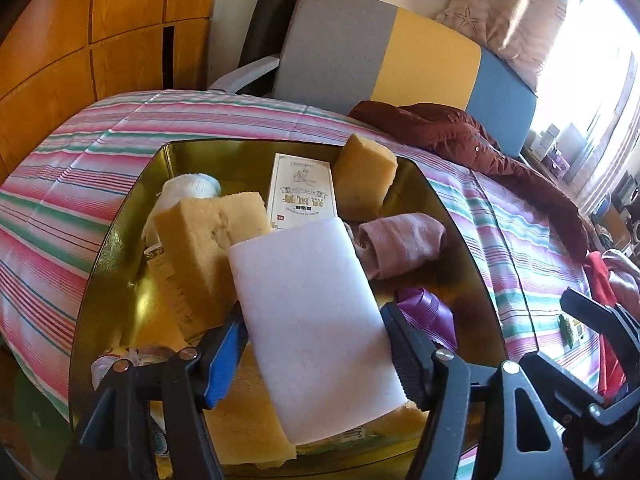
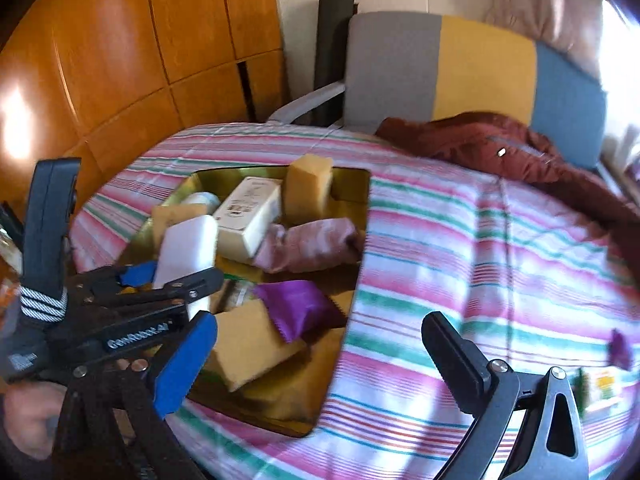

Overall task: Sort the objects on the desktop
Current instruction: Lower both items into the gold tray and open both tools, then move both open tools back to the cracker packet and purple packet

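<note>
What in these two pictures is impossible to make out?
- Left wrist view: the white foam block hides the gold tray's middle.
- Left wrist view: print on the cream carton is too small.
- Right wrist view: small packets near the right edge are blurred.

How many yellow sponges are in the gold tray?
4. Far sponge stands at the tray's back wall; left sponge leans behind the white block; at the near end, upper sponge lies on lower sponge. Others may be hidden underneath.

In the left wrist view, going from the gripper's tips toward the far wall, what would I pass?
White foam block → printed white box → gold tray's far rim → striped cloth → grey, yellow and blue chair.
</note>
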The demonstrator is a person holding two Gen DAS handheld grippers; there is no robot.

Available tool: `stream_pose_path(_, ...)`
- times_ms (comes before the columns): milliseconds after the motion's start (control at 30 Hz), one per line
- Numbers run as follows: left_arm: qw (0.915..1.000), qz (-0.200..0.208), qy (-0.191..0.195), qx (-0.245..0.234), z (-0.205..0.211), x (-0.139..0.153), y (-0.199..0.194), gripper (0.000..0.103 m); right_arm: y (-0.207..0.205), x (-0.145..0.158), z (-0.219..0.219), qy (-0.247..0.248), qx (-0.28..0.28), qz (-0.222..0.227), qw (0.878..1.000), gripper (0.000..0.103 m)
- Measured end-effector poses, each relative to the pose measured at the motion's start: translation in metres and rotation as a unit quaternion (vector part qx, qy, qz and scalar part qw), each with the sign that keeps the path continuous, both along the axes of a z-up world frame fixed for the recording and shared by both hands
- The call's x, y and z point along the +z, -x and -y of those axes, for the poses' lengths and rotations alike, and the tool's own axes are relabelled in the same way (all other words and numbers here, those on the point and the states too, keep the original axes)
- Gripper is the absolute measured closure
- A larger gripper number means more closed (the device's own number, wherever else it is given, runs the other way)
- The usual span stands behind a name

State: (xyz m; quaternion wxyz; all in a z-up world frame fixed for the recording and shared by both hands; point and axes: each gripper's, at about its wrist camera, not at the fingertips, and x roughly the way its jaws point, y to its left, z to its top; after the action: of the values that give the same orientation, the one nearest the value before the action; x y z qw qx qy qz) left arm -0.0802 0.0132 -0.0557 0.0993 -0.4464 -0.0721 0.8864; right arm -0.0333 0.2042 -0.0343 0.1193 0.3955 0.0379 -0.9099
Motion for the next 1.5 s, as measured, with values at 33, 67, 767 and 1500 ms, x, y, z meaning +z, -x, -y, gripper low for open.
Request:
stream_pose_path(33,1.0,0.002,-0.001,0.001,0.001,-0.001,0.0,0.034,-0.001,0.0,-0.001,-0.006,-0.006,-0.001,1.0,0.0)
stream_pose_path(67,1.0,0.005,-0.001,0.002,0.001,-0.001,0.001,0.034,-0.001,-0.001,-0.003,-0.011,-0.013,0.001,1.0,0.0)
stream_pose_path(767,0.9982,-0.042,0.033,0.025,0.01,0.015,-0.014,0.018,-0.012,-0.036,-0.061,0.087,-0.104,0.058,0.989,0.001)
stream_pose_path(1500,0.9904,-0.105,0.07,0.056,0.015,0.046,-0.03,0.001,-0.027,-0.053,-0.078,0.036,-0.156,0.061,0.985,0.001)
